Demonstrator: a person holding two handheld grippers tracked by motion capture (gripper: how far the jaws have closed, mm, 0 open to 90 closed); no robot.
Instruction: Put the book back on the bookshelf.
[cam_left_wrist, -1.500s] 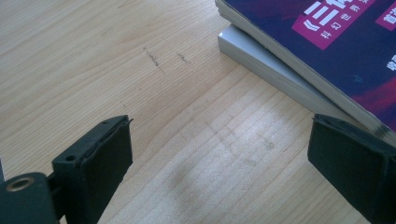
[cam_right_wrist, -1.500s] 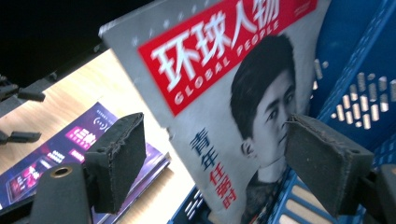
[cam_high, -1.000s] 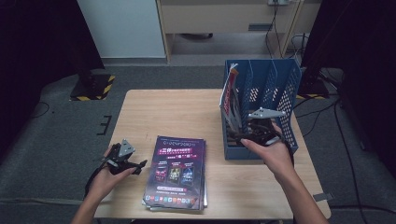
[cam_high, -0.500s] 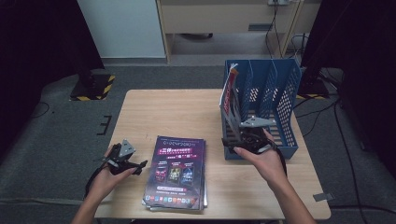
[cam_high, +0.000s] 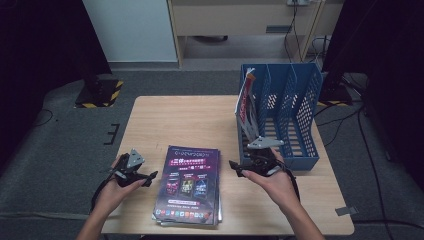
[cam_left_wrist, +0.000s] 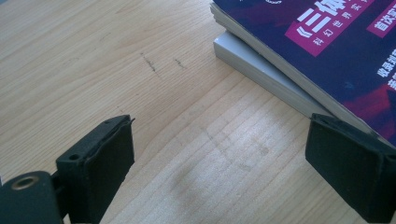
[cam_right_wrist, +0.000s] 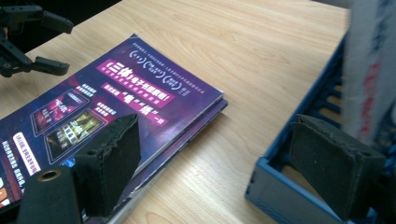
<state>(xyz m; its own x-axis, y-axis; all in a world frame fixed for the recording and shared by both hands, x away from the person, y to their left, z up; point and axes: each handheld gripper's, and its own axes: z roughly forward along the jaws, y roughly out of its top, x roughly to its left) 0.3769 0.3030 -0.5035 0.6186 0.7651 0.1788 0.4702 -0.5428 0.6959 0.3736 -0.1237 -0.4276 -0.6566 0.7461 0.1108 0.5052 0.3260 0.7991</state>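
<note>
Left gripper (cam_high: 150, 176) low just left of magazine stack (cam_high: 191, 184), jaws wide; right gripper (cam_high: 235, 167) just right, jaws wide, empty.
</note>
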